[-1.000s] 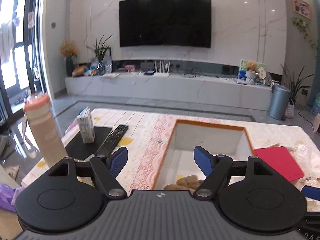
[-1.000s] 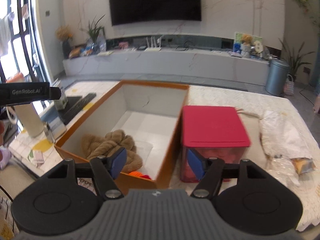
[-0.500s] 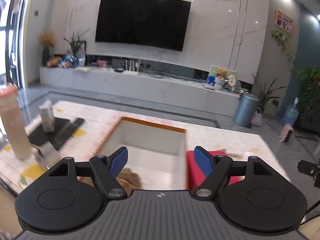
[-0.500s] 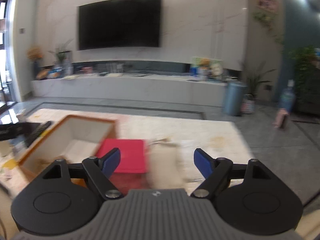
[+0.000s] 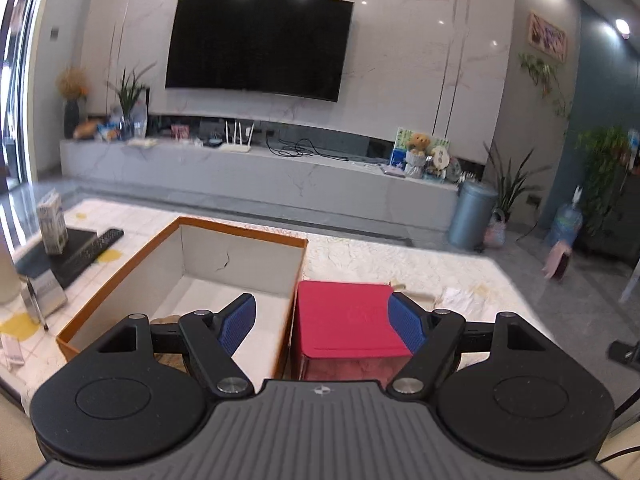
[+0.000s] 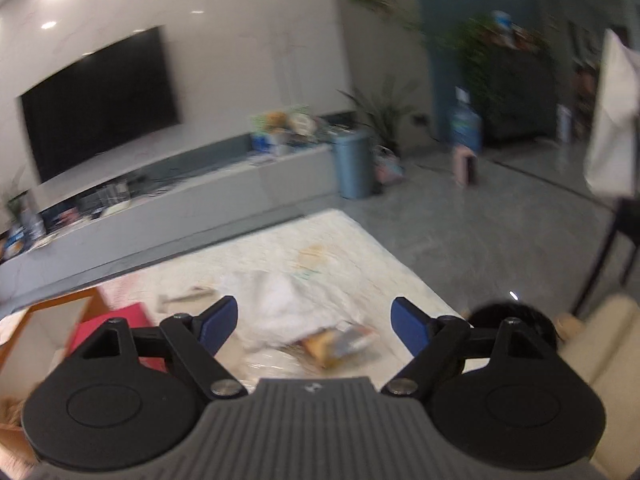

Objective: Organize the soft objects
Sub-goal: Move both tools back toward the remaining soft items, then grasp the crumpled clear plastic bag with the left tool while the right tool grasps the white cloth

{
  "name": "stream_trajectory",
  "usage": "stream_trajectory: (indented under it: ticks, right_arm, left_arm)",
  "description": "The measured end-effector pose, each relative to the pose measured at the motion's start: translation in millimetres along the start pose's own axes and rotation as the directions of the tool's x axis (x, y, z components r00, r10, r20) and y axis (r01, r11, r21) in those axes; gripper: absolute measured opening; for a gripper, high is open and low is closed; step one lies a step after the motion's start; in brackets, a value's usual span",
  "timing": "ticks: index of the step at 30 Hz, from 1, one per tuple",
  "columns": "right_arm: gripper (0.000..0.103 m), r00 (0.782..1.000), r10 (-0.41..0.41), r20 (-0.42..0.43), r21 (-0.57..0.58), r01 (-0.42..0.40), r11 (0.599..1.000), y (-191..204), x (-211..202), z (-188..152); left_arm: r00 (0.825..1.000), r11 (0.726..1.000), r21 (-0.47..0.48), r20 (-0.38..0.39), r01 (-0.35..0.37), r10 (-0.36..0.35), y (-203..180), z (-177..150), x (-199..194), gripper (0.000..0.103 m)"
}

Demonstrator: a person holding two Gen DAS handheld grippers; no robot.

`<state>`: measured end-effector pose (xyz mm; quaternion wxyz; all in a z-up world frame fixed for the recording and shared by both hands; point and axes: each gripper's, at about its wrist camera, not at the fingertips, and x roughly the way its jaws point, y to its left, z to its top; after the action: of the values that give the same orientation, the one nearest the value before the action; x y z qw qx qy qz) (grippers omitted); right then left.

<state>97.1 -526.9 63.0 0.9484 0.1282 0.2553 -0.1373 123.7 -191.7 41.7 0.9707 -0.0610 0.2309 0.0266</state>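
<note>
Right gripper (image 6: 312,326) swung right off the orange box (image 5: 240,236), jaws wide and empty; left gripper (image 5: 322,322) too. Black fuzzy thing (image 6: 516,320) sits just right of it, so right's nearer.

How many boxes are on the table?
2. An open orange-edged box sits on the table's left part, and a box with a red lid stands right beside it, on its right. The grippers hide the table's near edge, so more may be hidden.
</note>
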Motion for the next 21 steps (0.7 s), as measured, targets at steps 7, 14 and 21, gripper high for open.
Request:
stream_trajectory:
  ticks: [7,14,21]
  right_arm:
    - [0.083,0.972,-0.231,-0.034,-0.043,0.229,0.972,-17.9,35.0,-15.7]
    - [0.089,0.966,-0.255,-0.054,-0.144,0.245,0.959,-8.9,44.7,-29.8]
    - [0.091,0.944,-0.307,-0.118,-0.201,0.280,0.939,0.6,70.9,-41.8]
  left_arm:
    - [0.998,0.993,0.109,-0.044,0.043,-0.038,-49.4,-41.6,35.1,0.089]
    - [0.983,0.981,0.089,-0.073,0.174,-0.168,-67.7,-75.7,55.8,0.089]
    - [0.889,0.886,0.096,-0.125,0.454,-0.441,-85.5,-97.0,75.8,0.089]
